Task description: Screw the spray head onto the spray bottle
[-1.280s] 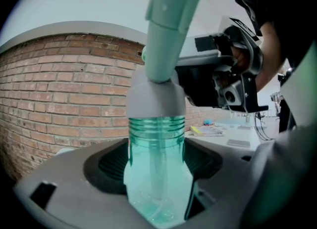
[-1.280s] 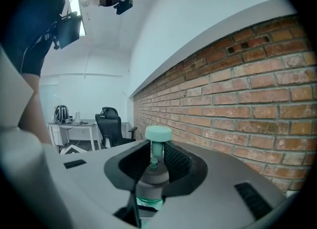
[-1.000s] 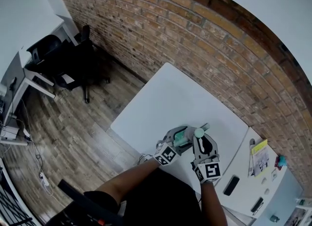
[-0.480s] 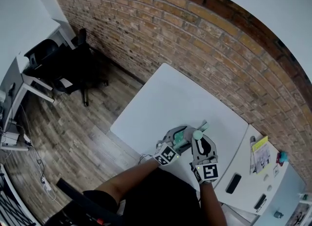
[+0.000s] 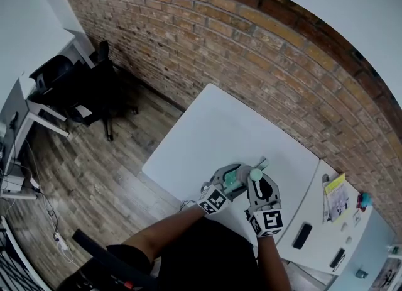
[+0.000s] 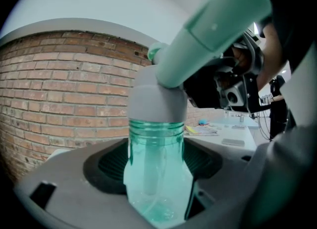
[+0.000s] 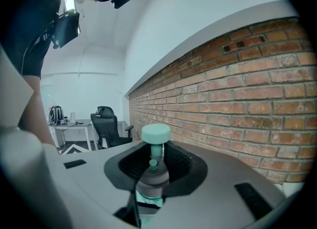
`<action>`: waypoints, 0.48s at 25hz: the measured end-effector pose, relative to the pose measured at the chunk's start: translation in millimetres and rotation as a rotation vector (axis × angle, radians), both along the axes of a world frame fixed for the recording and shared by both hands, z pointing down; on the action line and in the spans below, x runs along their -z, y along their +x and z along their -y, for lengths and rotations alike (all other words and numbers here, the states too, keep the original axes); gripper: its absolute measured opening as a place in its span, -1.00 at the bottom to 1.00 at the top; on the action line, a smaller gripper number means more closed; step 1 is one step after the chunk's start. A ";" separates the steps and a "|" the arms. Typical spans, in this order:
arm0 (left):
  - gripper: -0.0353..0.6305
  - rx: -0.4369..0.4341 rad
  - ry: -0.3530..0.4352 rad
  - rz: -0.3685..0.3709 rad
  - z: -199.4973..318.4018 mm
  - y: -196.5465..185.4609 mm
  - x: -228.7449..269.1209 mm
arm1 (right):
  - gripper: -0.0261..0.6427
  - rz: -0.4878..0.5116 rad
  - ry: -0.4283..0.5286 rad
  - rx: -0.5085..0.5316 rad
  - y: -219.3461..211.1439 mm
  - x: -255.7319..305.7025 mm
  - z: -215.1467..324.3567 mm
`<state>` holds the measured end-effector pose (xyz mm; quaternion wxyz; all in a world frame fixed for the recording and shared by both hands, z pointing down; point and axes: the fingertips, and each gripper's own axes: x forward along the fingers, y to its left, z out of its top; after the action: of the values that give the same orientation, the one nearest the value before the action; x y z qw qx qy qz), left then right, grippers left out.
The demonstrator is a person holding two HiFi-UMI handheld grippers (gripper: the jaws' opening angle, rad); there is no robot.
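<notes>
Left gripper [image 6: 156,186]: jaws clamped on the body of the clear teal spray bottle [image 6: 157,149], which stands upright between them.

Right gripper [image 7: 151,183]: jaws closed on the grey collar [image 7: 152,179] of the spray head [image 7: 155,134]. The head sits on the bottle's neck.

Location: both grippers meet over the near edge of the white table [image 5: 220,126].

Surroundings: brick wall [image 5: 251,51] behind the table; black office chair [image 5: 94,88] on the wood floor [image 5: 94,164], well apart at the left.

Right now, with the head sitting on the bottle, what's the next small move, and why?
Probably roll the right gripper to turn the spray head tighter: neck threads show below its collar, and the left gripper grips the bottle to brace it.
</notes>
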<state>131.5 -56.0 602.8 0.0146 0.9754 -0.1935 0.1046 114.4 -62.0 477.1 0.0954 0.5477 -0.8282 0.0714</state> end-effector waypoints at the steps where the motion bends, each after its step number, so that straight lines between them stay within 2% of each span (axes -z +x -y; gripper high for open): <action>1: 0.08 -0.002 -0.001 -0.001 0.1 -0.3 0.3 | -0.72 0.005 0.000 -0.010 0.5 0.5 -1.0; 7: 0.08 -0.009 -0.004 -0.001 -0.8 -1.4 -0.3 | -0.60 -0.003 0.002 -0.019 4.1 2.1 -2.3; 12: 0.08 -0.019 -0.002 -0.002 -1.2 -0.4 -0.9 | -0.71 -0.005 -0.010 -0.014 0.3 3.1 -0.2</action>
<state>131.1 -54.8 603.7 0.0149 0.9773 -0.1843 0.1038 114.7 -61.8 474.0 0.0996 0.5532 -0.8237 0.0748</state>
